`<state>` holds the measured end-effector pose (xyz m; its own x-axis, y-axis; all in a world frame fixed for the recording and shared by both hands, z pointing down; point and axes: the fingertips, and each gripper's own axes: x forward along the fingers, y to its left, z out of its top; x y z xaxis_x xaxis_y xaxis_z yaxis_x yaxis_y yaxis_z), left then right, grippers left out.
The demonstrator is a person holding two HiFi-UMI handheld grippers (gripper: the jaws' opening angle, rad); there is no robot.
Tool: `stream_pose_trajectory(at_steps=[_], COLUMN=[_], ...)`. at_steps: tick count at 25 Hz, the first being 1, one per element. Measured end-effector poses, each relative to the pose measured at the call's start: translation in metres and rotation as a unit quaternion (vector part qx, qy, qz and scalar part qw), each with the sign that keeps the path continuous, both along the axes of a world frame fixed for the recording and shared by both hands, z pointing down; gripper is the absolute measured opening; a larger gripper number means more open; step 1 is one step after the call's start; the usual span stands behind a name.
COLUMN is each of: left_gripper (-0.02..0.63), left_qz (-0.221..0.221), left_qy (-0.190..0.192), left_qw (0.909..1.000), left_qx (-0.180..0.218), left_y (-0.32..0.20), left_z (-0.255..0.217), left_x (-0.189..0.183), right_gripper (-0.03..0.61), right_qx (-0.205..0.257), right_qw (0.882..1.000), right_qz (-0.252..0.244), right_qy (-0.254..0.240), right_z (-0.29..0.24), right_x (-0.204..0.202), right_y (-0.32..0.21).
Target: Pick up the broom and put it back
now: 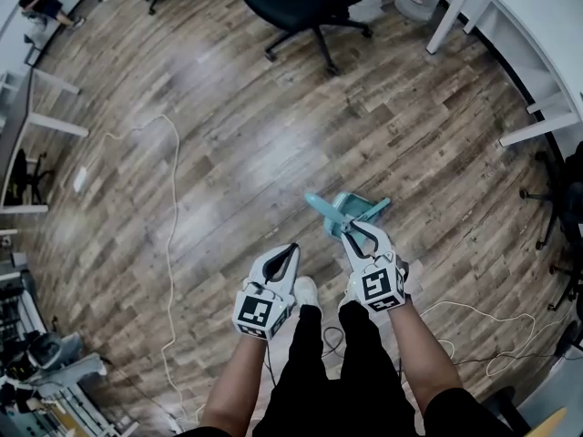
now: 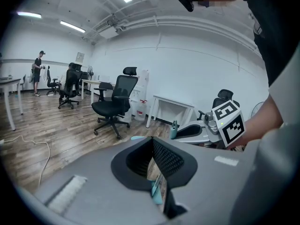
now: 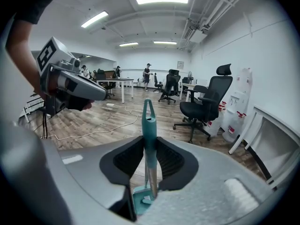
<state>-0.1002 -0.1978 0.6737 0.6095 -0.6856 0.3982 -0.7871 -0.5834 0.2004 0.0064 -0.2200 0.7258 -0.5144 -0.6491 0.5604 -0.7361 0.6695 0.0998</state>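
- where's the broom (image 3: 149, 125)?
- in front of the person's shoes (image 1: 306, 289), head down toward the wood floor (image 1: 228, 153), handle clamped between the right gripper (image 1: 351, 230) jaws.
- and the left gripper (image 1: 291, 248)?
- jaws nearly together, holding nothing.

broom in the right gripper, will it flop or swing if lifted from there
The broom looks like a slim plastic-and-metal stick, so it is probably light and stiff. The right gripper clamps it near the handle's top, so the low end may swing. The smooth round handle might twist in that grip.
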Motion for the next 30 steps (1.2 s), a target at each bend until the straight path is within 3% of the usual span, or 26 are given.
stream_pose_trajectory(at_steps=[5,14,30], left_gripper=[0.018,0.017,0.017], left_qz=[0.0,0.013,0.046], left_qy=[0.005,0.011,0.01], left_qw=[1.0,0.9998,0.9989], left_qx=[-0.005,-0.008,0.002], left_y=[0.005,0.016,0.041], left_z=[0.002,0.0,-0.024], left_x=[0.002,0.012,0.038], right_gripper=[0.089,0.087,0.086], right_qx=[-0.003,0.01,0.019], right_qw=[1.0,1.0,0.997], right_qz=[0.006,0.008,0.077], right_qy=[-0.023,-0.021,-0.02], right_z=[-0.002,-0.004,-0.018], right_x=[0.007,0.024,0.077], right_y=[0.004,0.029,0.056])
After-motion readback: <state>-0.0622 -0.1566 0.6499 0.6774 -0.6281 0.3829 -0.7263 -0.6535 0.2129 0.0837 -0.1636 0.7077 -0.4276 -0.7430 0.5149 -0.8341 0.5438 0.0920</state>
